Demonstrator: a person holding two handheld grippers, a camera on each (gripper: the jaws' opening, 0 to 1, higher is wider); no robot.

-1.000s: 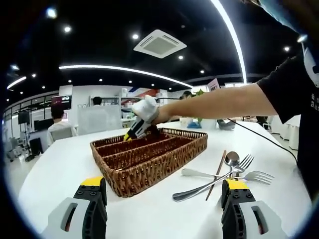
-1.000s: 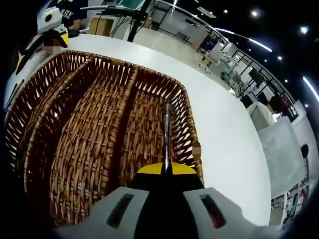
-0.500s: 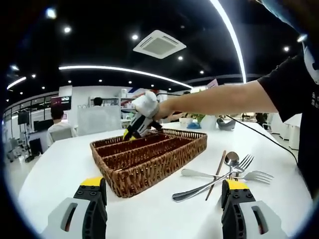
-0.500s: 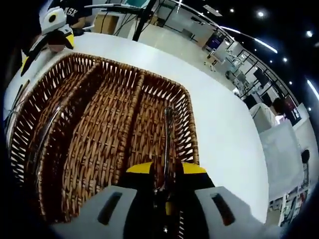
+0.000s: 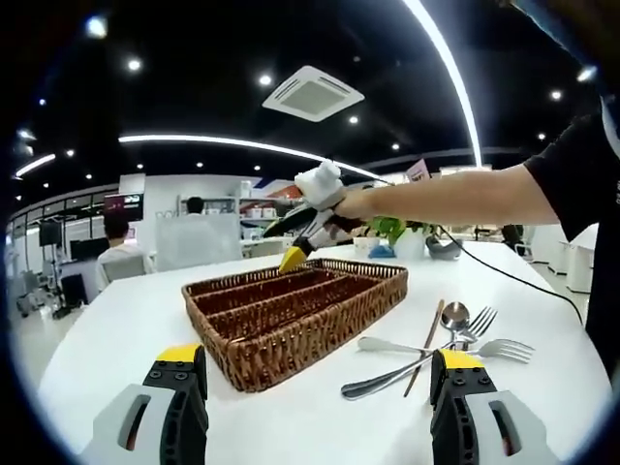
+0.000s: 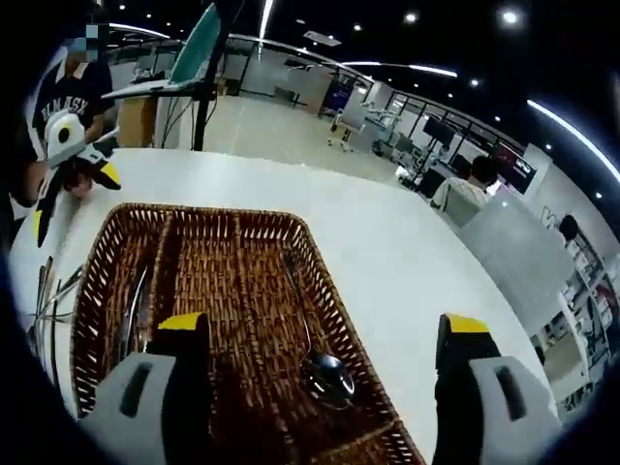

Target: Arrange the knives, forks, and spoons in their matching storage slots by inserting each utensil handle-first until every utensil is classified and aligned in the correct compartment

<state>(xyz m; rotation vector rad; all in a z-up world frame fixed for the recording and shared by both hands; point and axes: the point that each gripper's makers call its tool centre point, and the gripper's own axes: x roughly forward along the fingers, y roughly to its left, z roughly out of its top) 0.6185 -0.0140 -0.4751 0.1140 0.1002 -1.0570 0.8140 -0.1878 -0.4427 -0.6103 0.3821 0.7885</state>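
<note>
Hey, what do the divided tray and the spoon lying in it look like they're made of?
The tray looks like woven wicker or rattan: brown, matte, with visible strands and gaps in the weave. The spoon looks like polished metal, probably stainless steel: its bowl is silvery and mirrors the ceiling lights.

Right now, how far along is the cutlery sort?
Done: a spoon lies in one outer slot of the wicker tray, and another utensil in the opposite outer slot. In hand: nothing; the right claw is open above the tray, the left claw open too. Left: the spoons and forks on the table.
</note>
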